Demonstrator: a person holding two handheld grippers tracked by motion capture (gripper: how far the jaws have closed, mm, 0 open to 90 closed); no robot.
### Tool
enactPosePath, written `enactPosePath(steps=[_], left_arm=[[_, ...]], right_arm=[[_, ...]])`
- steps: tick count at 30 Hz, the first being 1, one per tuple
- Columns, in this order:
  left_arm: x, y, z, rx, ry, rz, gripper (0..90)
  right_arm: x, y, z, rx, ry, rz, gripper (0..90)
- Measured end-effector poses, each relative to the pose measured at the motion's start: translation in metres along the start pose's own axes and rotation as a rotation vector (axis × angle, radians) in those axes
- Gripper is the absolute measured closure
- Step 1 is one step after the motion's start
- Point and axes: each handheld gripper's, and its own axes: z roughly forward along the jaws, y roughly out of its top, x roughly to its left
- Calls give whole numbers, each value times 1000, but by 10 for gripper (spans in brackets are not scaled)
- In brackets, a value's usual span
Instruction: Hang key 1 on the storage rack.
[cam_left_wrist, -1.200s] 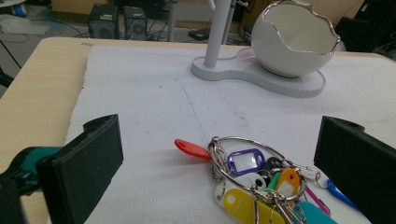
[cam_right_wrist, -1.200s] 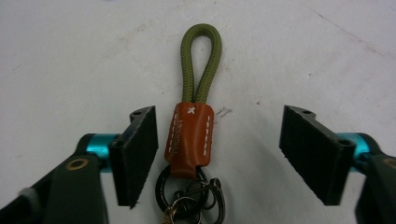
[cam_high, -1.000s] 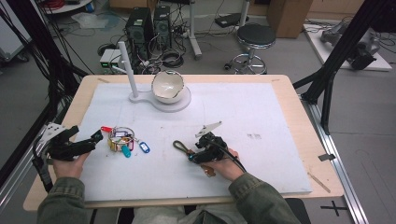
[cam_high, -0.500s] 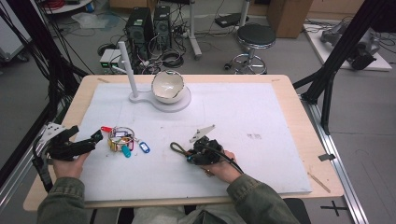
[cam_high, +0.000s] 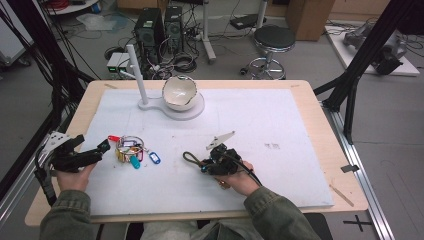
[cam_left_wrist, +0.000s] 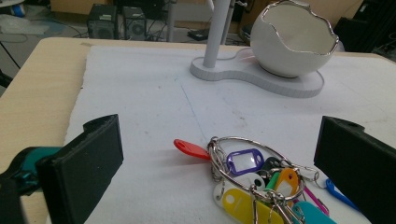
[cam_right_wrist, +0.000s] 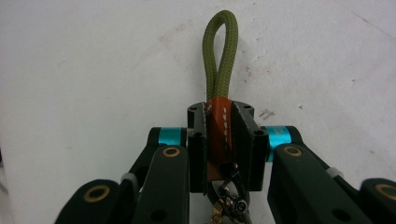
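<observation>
Since the earlier frames the right hand has drifted slightly toward the person's left, and the right gripper (cam_high: 206, 163) has just been closing; its jaws now clamp the leather collar of the olive cord keychain (cam_right_wrist: 219, 84). The left hand has not moved.

White mat (cam_high: 280, 125): covers most of the table; all working items lie on it. The egg-shaped bowl stand (cam_high: 179, 95) sits at the far side, well apart from both hands.

Left gripper (cam_high: 102, 147): resting low at the left edge of the mat, jaws wide, nothing between the pads. The ring of coloured key tags (cam_left_wrist: 254, 172) lies just beyond the jaw tips, inside the line of the gap as the left gripper view shows it, not touched. This gripper is plainly the nearer one to the ring.

Keychain: held near the mat, front centre. Its long axis runs straight out along the right gripper's jaws, the cord loop (cam_high: 189, 157) projecting past the tips toward the person's left, that is, toward the key ring. Metal clip hardware (cam_right_wrist: 229, 198) hangs behind the pads, on the hand's side.

Judgement: joining the two would require the right gripper to travel leftward along the cord's own axis; the gap between loop and ring is still considerable.
</observation>
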Motion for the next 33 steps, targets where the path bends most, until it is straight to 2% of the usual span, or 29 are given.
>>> enactPosePath(steps=[8,14,21,33], left_arm=[[-1,0,-1,3,-2,1,17],[-1,0,-2,-2,-4,0,17],[-1,0,-3,-5,-6,-3,17],[0,0,-3,-9,-7,-13,17]], right_arm=[[-1,1,-4,-15,-3,13,765],[-3,9,-15,-66,5,44,765],[-9,24,-27,-117,10,86,765],[-15,55,-42,-162,21,91,764]])
